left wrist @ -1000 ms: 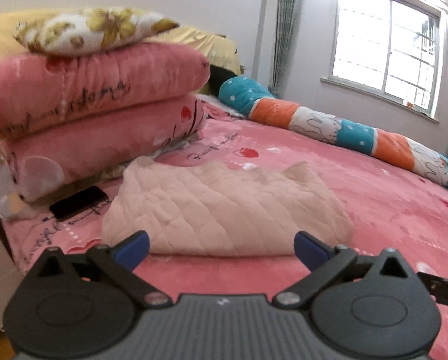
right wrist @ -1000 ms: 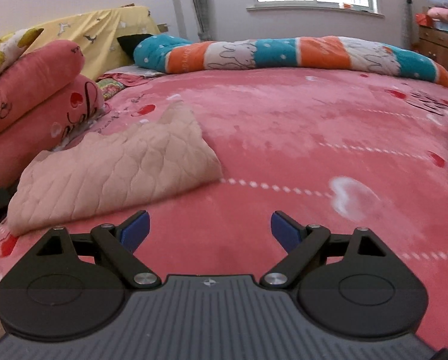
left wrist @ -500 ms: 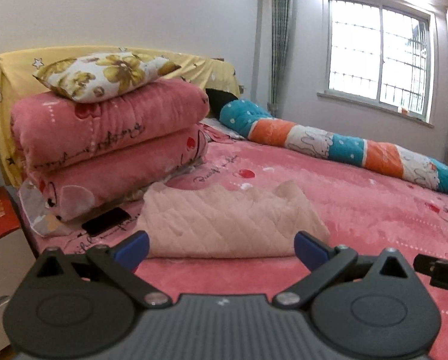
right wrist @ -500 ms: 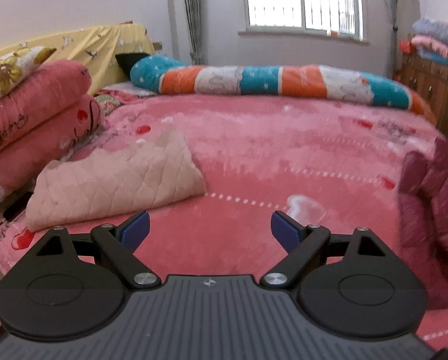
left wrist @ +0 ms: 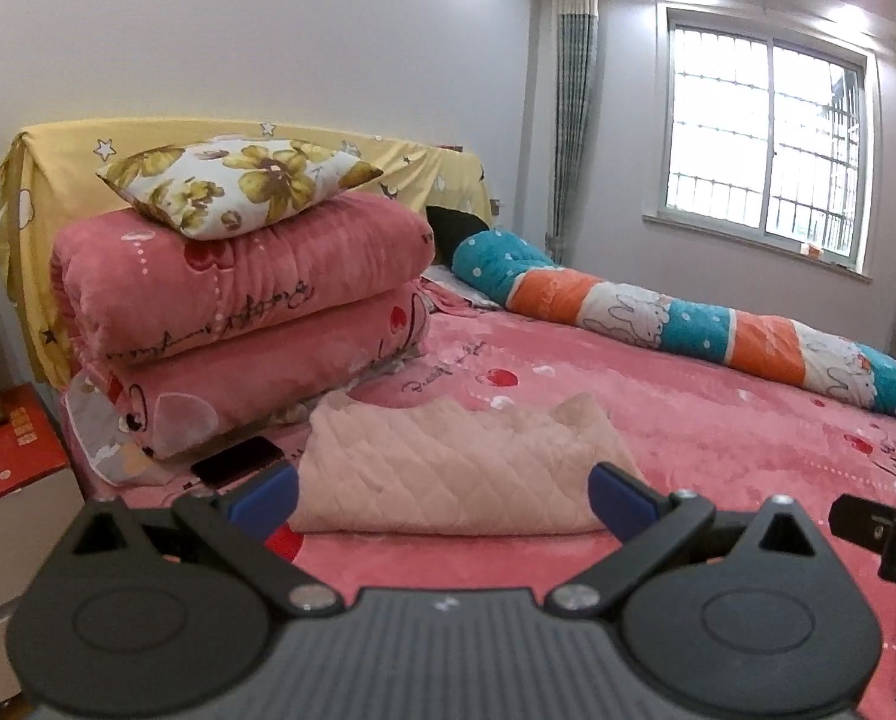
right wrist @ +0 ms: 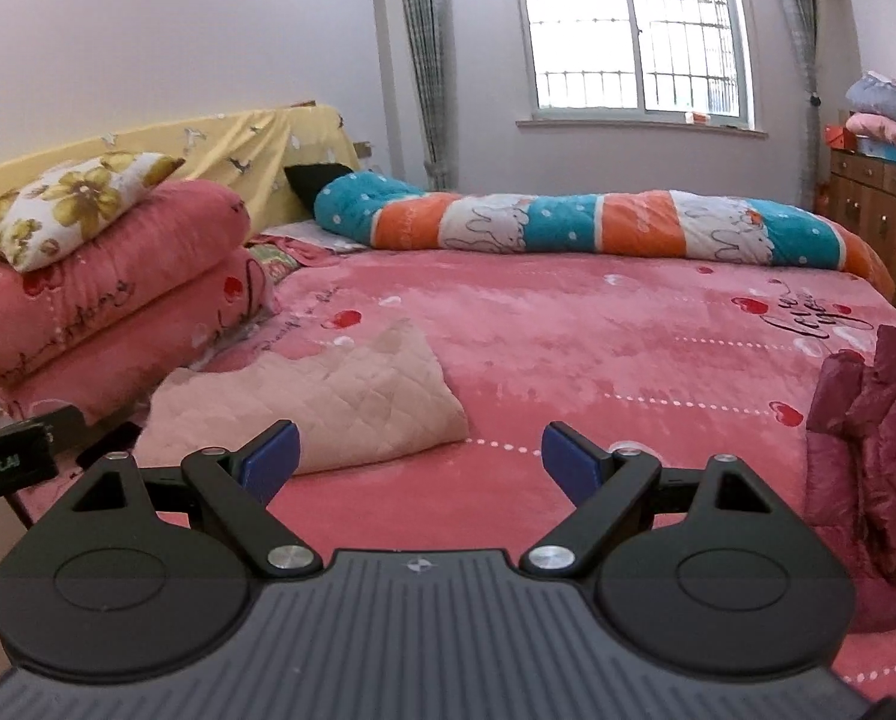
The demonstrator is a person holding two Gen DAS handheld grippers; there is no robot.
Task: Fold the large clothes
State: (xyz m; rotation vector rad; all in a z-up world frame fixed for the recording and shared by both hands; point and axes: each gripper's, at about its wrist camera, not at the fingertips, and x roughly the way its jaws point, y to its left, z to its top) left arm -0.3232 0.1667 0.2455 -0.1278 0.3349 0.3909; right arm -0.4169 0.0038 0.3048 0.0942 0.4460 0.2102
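Observation:
A folded pale pink quilted garment (left wrist: 460,468) lies flat on the pink bed (left wrist: 718,420), near its front left corner; it also shows in the right wrist view (right wrist: 310,402). A crumpled maroon padded jacket (right wrist: 874,456) lies at the bed's right edge. My left gripper (left wrist: 442,495) is open and empty, held in front of the folded garment, apart from it. My right gripper (right wrist: 418,459) is open and empty, above the bed's front edge, between the folded garment and the maroon jacket.
Two folded pink blankets (left wrist: 244,324) with a flowered pillow (left wrist: 238,183) are stacked at the headboard. A black phone (left wrist: 238,459) lies beside them. A striped bolster (right wrist: 598,222) lies along the far side. A wooden dresser (right wrist: 874,210) stands at the right.
Both grippers have pulled back and risen away from the folded pink garment. The maroon jacket has come into the right wrist view. Both stay open.

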